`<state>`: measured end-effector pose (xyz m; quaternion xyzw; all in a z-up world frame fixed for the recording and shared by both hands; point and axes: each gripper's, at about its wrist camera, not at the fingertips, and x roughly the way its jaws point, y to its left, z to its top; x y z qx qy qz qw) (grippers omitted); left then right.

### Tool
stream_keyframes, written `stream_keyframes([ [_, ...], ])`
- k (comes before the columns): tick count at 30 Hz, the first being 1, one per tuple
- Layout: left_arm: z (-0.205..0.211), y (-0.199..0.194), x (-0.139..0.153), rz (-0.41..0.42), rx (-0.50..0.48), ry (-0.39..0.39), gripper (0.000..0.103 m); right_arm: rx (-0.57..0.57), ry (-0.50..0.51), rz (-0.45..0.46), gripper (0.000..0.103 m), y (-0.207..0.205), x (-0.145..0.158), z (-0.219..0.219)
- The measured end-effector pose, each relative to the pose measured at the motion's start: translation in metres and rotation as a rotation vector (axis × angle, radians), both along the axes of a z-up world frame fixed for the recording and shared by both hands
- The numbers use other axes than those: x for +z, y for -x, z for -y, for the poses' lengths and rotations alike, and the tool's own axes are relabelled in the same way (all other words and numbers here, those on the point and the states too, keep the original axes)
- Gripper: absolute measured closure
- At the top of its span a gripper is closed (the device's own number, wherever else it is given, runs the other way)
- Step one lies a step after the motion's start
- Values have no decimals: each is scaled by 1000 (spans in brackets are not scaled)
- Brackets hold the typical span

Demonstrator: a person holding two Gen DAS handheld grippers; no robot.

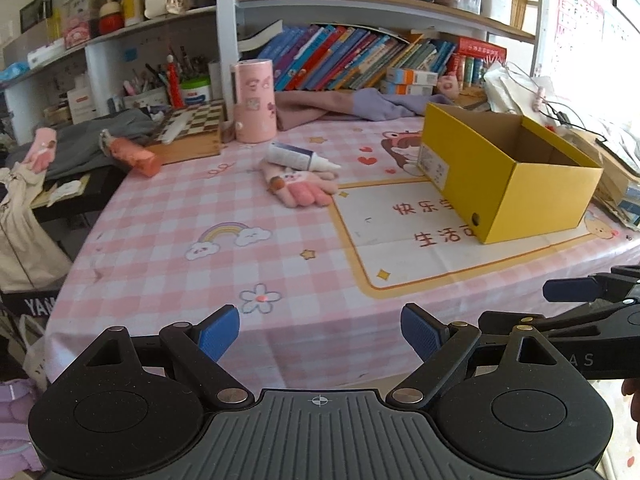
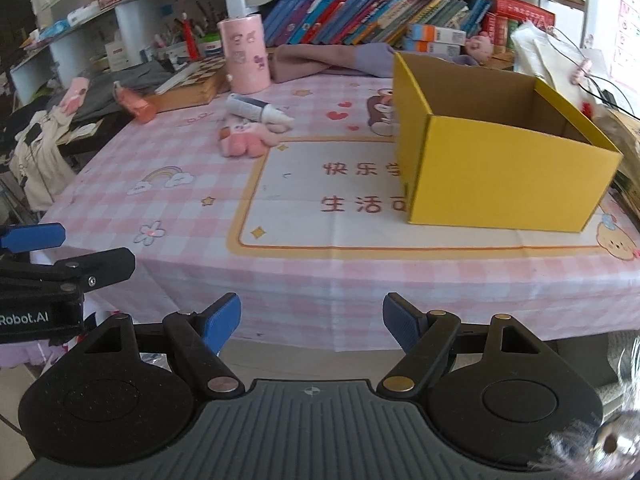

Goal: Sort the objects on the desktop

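A: Where were the grippers at that moment?

B: Both hung back at the near edge of the table (image 1: 160, 248), over the pink checked cloth. The left gripper (image 1: 320, 332) had its jaws spread wide with nothing between them, and the right gripper (image 2: 312, 320) stood just as wide and just as empty.

A: And the things to sort?

B: A pink glove (image 1: 302, 190) lay flat near the middle of the cloth, fingers pointing toward the near edge. A white tube (image 1: 300, 157) with a dark band lay on its side touching the glove's far end, possibly resting partly on it; the view was too flat to be sure. The yellow box (image 2: 500, 176) stood open to the right, well apart from both, and looked empty as far as its inside showed.

A: How would they handle?

B: I judged the glove soft and light; it would sag, so pinching across the thick cuff seemed best. The tube looked smooth and liable to roll, so I'd have closed on its body crosswise, away from the tapered nozzle.
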<state>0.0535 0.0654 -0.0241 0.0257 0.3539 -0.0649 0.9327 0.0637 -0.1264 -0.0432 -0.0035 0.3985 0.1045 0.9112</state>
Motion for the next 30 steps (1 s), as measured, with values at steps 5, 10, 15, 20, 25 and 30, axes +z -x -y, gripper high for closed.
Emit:
stream_keyframes([
  [5, -8, -2, -1, -6, 11, 16, 13, 53, 21, 15, 26, -1, 4, -16],
  [10, -14, -2, -3, -9, 33, 18, 13, 79, 25, 19, 26, -6, 3, -25],
  [15, -24, -7, -4, -9, 71, 25, 13, 99, 26, 30, 26, -14, 2, -34],
  [20, -30, -19, -5, -16, 100, 29, 13, 118, 27, 39, 26, -27, 1, -41],
  [25, -31, -38, -7, -22, 108, 32, 13, 132, 41, 44, 26, -47, 0, -45],
  [30, -31, -66, -7, -26, 113, 36, 13, 136, 35, 31, 26, -72, -2, -45],
])
